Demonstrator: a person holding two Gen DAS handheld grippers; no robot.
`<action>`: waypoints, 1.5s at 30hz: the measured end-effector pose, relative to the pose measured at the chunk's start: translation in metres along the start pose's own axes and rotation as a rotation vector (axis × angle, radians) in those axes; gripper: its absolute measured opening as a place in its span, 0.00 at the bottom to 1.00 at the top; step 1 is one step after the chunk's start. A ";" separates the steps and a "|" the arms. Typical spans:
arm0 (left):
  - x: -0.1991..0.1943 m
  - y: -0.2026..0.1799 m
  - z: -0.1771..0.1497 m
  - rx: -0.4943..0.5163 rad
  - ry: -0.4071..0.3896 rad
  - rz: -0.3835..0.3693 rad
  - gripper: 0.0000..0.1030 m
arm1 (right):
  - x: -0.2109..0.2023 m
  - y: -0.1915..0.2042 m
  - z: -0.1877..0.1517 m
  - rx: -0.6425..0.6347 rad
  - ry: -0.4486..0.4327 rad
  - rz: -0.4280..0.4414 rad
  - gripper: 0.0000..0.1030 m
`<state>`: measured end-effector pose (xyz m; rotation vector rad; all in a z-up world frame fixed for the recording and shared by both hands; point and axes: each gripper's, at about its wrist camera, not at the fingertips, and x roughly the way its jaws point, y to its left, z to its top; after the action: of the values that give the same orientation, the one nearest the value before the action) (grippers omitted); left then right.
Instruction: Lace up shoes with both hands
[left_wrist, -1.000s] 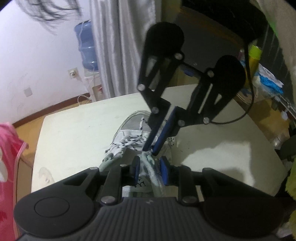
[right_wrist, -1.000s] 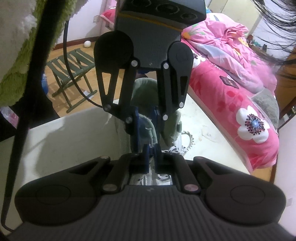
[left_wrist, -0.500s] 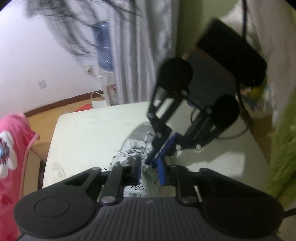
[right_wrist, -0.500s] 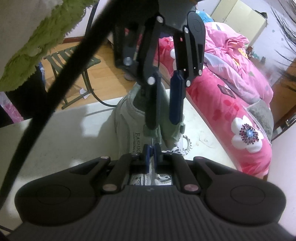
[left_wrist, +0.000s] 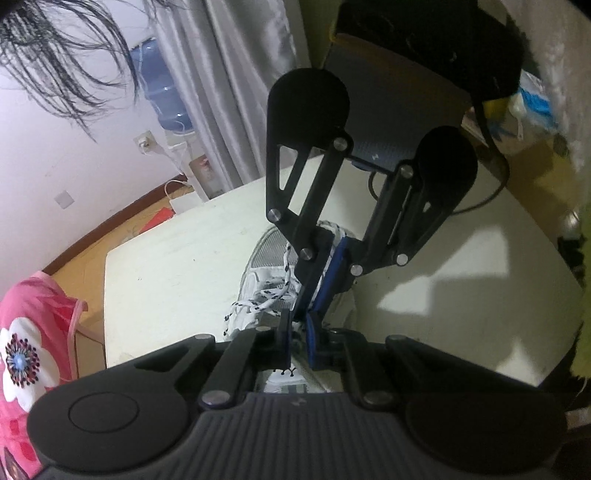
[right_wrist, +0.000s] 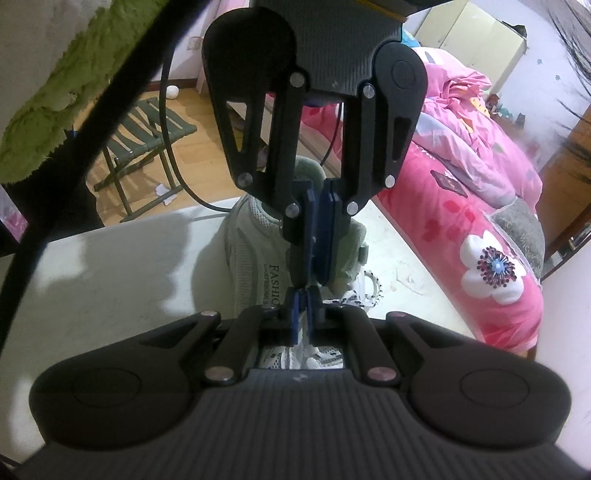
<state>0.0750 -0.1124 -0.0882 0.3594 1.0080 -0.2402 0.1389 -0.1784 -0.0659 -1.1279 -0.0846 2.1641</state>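
Observation:
A grey-green and white mesh shoe (left_wrist: 258, 266) (right_wrist: 251, 251) stands on the cream table (left_wrist: 177, 258), its speckled white lace (left_wrist: 273, 295) loose over the tongue. At the bottom of the left wrist view my left gripper (left_wrist: 298, 326) is closing, with a narrow gap still between its blue pads. It hangs over the shoe's tongue. My right gripper (left_wrist: 308, 308) reaches down to that gap from above. In the right wrist view the right gripper (right_wrist: 303, 297) is shut on a white strand of lace. The left gripper (right_wrist: 310, 278) meets it tip to tip. A lace loop (right_wrist: 371, 291) lies beside the shoe.
A pink flowered bed (right_wrist: 480, 221) borders the table (right_wrist: 110, 277) on one side. A folding stool (right_wrist: 147, 133) stands on the wooden floor beyond. A black cable (right_wrist: 177, 177) and a green fluffy sleeve (right_wrist: 55, 92) hang close. A water bottle (left_wrist: 162, 96) and grey curtain (left_wrist: 240, 92) are behind.
My left gripper's jaws have narrowed from wide around the shoe's collar to a thin gap. That hand shifted and rolled toward the right gripper's tips. The right gripper stayed shut in place.

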 end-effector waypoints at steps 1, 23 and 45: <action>0.001 0.001 -0.001 0.009 0.007 -0.002 0.08 | 0.000 0.000 0.000 0.002 -0.001 0.000 0.03; -0.014 -0.003 -0.005 0.063 0.047 -0.120 0.03 | 0.001 0.001 -0.003 0.061 -0.005 -0.020 0.06; -0.016 0.010 -0.008 0.024 0.092 -0.148 0.07 | 0.005 0.002 -0.007 0.048 -0.009 -0.028 0.04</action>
<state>0.0640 -0.0999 -0.0761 0.3200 1.1252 -0.3727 0.1413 -0.1790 -0.0746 -1.0836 -0.0522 2.1361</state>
